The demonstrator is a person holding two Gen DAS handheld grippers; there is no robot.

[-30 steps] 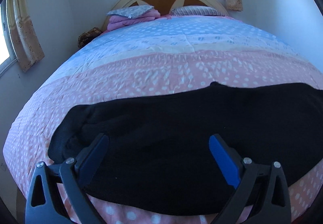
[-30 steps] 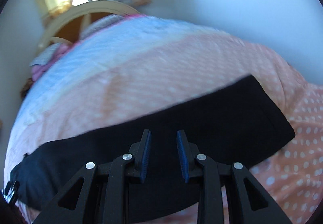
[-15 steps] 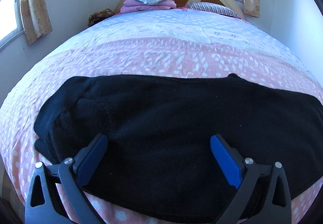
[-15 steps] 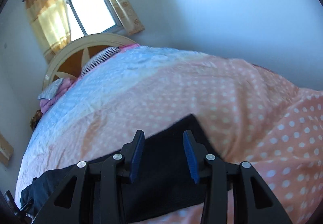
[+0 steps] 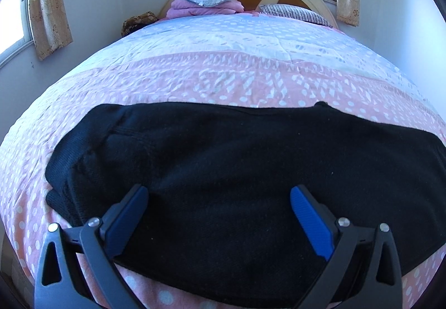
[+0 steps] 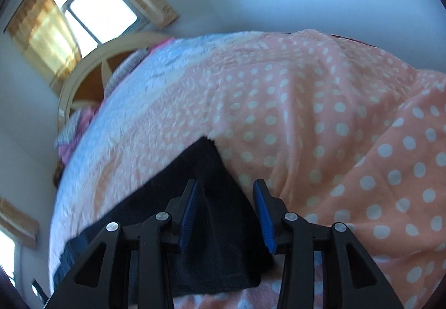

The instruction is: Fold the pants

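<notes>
Black pants (image 5: 237, 169): spread flat on bed (image 5: 223, 77), directly ahead of both units. Left hand-held gripper (image 5: 218, 214): jaws wide apart, nothing held. Right hand-held gripper (image 6: 225, 211): jaws partly apart, straddling pants' end, nothing clamped.

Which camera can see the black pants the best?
The left wrist view. There the black pants spread wide across the pink dotted blanket, sharp, with the left tongs open above them. The right wrist view shows only one narrow, blurry end of the pants, between the open right tongs.
</notes>
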